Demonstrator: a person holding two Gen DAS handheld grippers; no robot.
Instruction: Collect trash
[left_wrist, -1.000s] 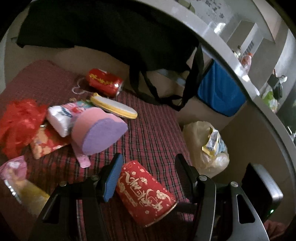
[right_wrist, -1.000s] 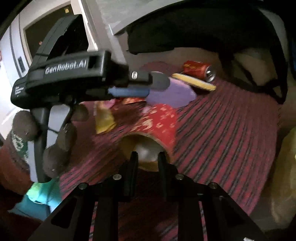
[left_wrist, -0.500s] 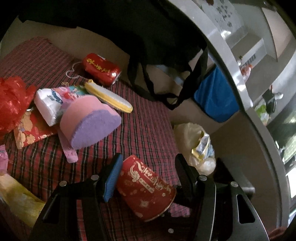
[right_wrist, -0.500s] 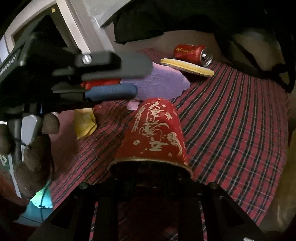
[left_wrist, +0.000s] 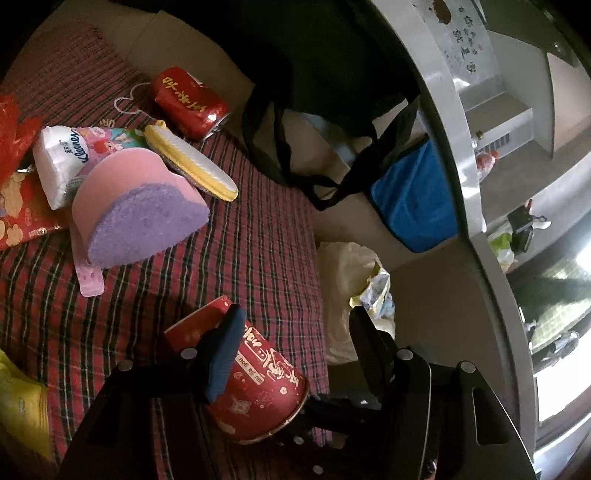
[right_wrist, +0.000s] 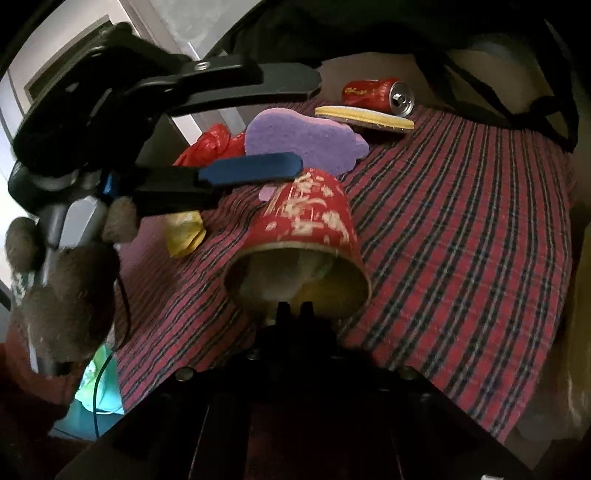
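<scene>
Red paper cup (left_wrist: 258, 387) printed with gold, lying on its side on the plaid cloth (left_wrist: 240, 258).

Left wrist view:
- Cup sits low in frame, at 6 o'clock, mouth toward 4 o'clock.
- My left gripper (left_wrist: 295, 317) stands wide. The blue pad crosses the cup's upper side. The other finger is clear of it, toward 3 o'clock. No squeeze here.
- At 10 o'clock from the cup: pink and purple sponge (left_wrist: 136, 214). A tissue pack (left_wrist: 62, 162) touches it on the far side.
- At 11 o'clock: red can (left_wrist: 188, 101) on its side, with a flat yellow-edged pad (left_wrist: 192, 162) just beside it.
- At 2 o'clock, off the cloth's edge: pale plastic bag (left_wrist: 343, 288) with wrappers in its mouth.

Right wrist view:
- Cup centred, its open mouth facing me.
- My right gripper (right_wrist: 294, 306) is narrow, its two tips nearly together at the cup's lower rim, at 6 o'clock of the mouth. The jaws have just been closing, and the rim is pinched between them.
- The left gripper comes in from 9 o'clock, held by a hand in a brown fuzzy glove (right_wrist: 62, 295). Its blue pad rests on the cup's base end; the grey finger is well above.
- Can and pad lie at 1 o'clock, the sponge at 12.
</scene>
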